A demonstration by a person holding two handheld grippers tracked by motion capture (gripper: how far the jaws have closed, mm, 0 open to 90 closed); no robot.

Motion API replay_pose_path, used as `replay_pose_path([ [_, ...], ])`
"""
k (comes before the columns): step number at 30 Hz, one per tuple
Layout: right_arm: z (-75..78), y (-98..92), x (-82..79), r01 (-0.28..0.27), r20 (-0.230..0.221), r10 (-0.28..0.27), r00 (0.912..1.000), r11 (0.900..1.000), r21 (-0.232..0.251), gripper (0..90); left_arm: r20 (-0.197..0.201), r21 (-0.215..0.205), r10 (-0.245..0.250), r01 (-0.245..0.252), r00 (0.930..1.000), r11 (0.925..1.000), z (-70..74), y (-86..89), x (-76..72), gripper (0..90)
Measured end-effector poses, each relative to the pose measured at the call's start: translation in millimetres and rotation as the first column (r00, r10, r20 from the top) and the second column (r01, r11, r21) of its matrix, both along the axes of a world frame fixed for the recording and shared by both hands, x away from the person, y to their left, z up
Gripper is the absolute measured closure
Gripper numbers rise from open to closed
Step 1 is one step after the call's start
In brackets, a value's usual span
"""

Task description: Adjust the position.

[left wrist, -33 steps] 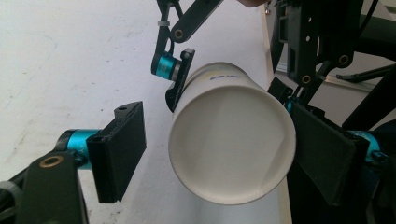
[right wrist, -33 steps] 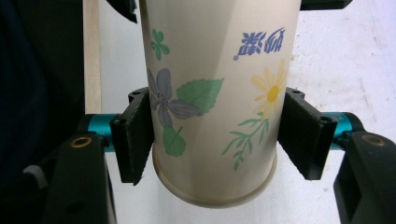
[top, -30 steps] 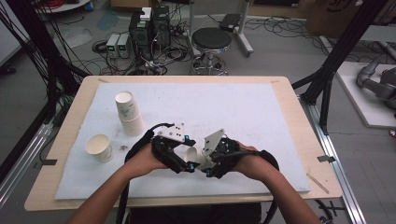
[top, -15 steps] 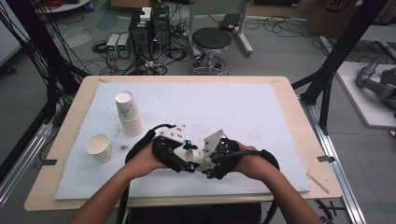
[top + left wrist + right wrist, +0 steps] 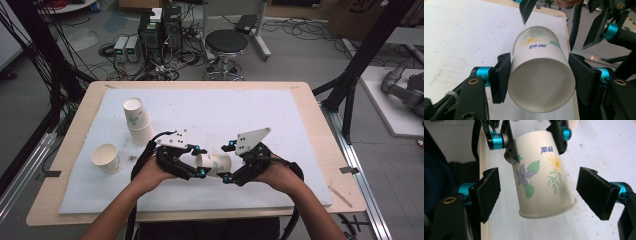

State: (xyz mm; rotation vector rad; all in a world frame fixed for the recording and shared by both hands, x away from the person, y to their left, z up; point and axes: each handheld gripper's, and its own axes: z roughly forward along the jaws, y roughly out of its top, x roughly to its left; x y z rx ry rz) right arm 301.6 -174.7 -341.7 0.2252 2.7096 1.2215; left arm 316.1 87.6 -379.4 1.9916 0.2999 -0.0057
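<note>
A white paper cup with printed flowers lies on its side between my two grippers, over the front of the mat. My left gripper is shut on it near the rim; both pads press on the cup, whose open mouth faces that camera. My right gripper is open, and its jaws have just been opening. They stand wide on either side of the cup's base end without touching it. My right gripper's pads are clear of the cup wall.
A stack of paper cups stands at the left of the white mat, and a single upright cup sits nearer the left edge. The wooden table frames the mat. A stool and cables lie beyond it.
My left jaws closed onto the cup near its rim. My right jaws let go of the cup and spread wide, and that hand drew back a little to the right.
</note>
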Motion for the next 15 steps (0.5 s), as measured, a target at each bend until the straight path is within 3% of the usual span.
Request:
replay_pose_path([
  [1,0.0,0.0,0.0,0.000,0.000,0.000,1.0000,1.000,0.000,20.0,-0.002,-0.012,0.007,-0.007,1.0000,0.9999,-0.9,1.1,-0.5,36.9],
  [2,-2.0,-4.9,-0.9,0.021,0.003,-0.022,0.9998,0.999,0.045,20.0,0.000,-0.023,0.014,-0.014,0.9999,0.9997,-1.9,2.1,-0.9,36.9],
  [4,-3.0,-7.4,-1.4,0.031,0.009,-0.031,0.9995,0.997,0.067,20.0,0.006,-0.044,0.023,-0.023,0.9997,0.9988,-3.5,4.4,-1.4,36.9],
  [5,-4.7,-12.1,-2.9,0.045,0.008,-0.046,0.9989,0.994,0.100,20.0,0.009,-0.055,0.029,-0.028,0.9995,0.9981,-4.3,5.9,-1.8,36.9],
  [10,-7.4,-19.7,-4.5,0.074,0.017,-0.077,0.9969,0.988,0.135,20.0,0.029,-0.096,0.049,-0.046,0.9984,0.9943,-7.5,12.0,-3.4,36.9],
  [15,-15.1,-30.5,-7.0,0.113,0.013,-0.118,0.9930,0.972,0.204,20.2,0.050,-0.140,0.060,-0.052,0.9970,0.9888,-10.7,17.3,-6.5,36.9],
])
